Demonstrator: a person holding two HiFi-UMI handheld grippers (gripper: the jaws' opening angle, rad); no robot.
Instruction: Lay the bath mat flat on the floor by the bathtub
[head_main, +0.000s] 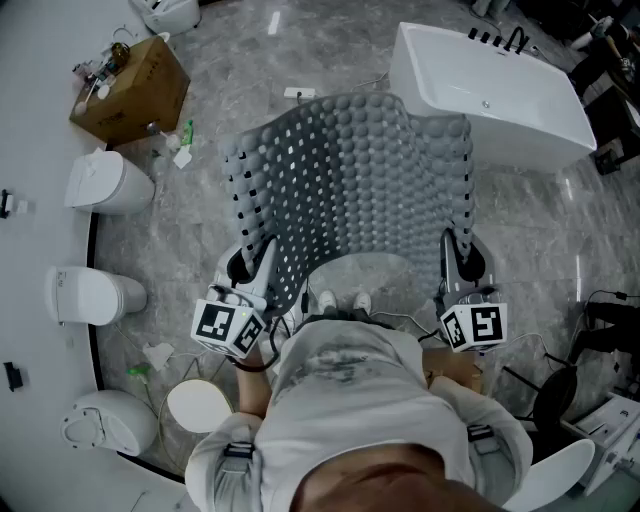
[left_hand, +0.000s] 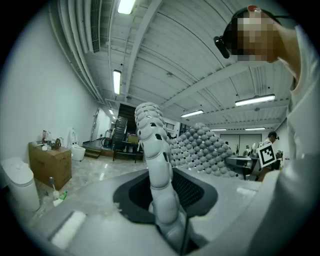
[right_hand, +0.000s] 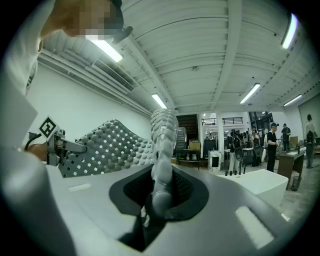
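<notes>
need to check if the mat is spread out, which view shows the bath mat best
The head view: nearly the whole bath mat shows, held up between the left gripper and right gripper, bathtub beyond. Each gripper view shows only the clamped edge rising between its jaws and part of the bumpy surface.

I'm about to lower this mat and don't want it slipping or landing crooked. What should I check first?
1. Left claw shut on the bath mat edge: ok.
2. Right claw shut on the opposite edge: ok.
3. Mat spread open between the claws: ok, though bowed.
4. Mat held beside the bathtub: ok.
5. Floor under the mat free of clutter: cannot tell, hidden.
</notes>
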